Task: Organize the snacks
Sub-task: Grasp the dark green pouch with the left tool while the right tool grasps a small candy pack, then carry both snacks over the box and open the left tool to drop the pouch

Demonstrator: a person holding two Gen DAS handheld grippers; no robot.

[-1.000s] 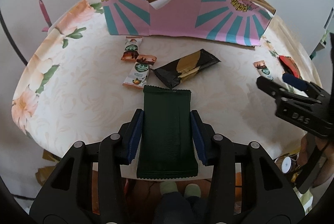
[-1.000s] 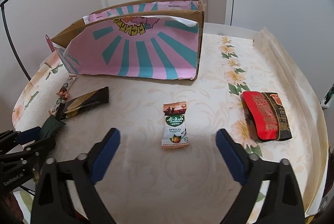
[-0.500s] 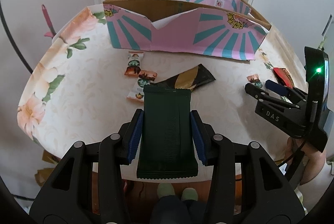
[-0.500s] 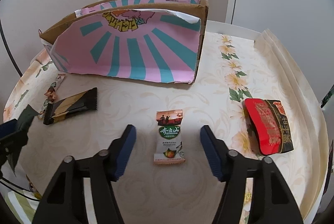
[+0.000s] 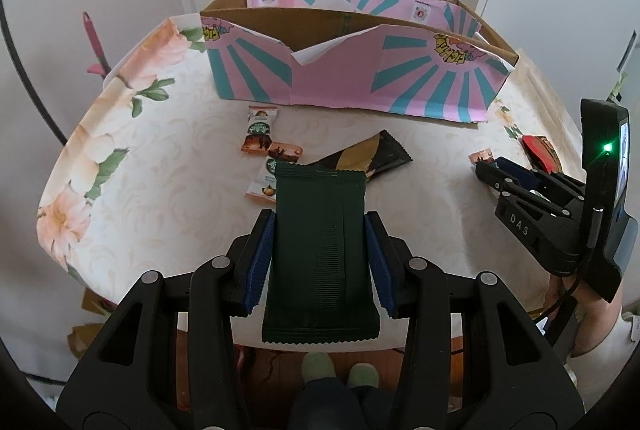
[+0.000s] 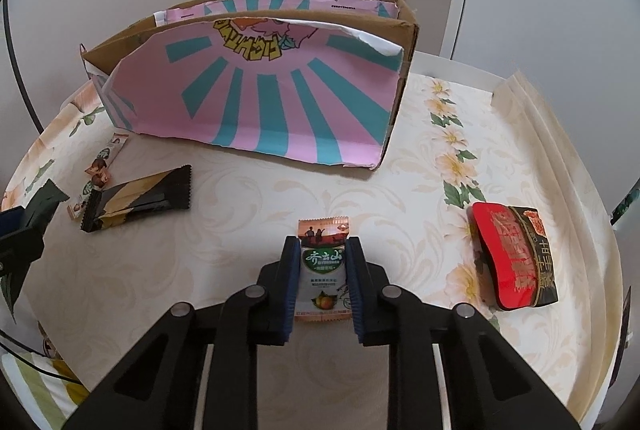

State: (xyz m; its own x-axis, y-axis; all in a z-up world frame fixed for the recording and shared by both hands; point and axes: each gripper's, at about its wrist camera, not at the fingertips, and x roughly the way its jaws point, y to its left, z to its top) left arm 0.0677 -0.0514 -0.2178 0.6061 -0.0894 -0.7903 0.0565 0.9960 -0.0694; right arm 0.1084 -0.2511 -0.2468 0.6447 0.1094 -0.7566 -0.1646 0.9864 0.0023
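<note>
While upright, cardboard box [image 5: 352, 85], contents hidden

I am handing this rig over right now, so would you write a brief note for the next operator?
Left gripper: shut on the dark green packet, held above the table edge.
Right gripper: its jaws have just been closing; now shut on the small orange-and-white sachet, low over the tablecloth.
Loose on the table: black-and-gold packet, two small sachets, red packet.
Pink-and-teal box: nothing visible inside.
Left: box both held snacks, then the rest.
</note>
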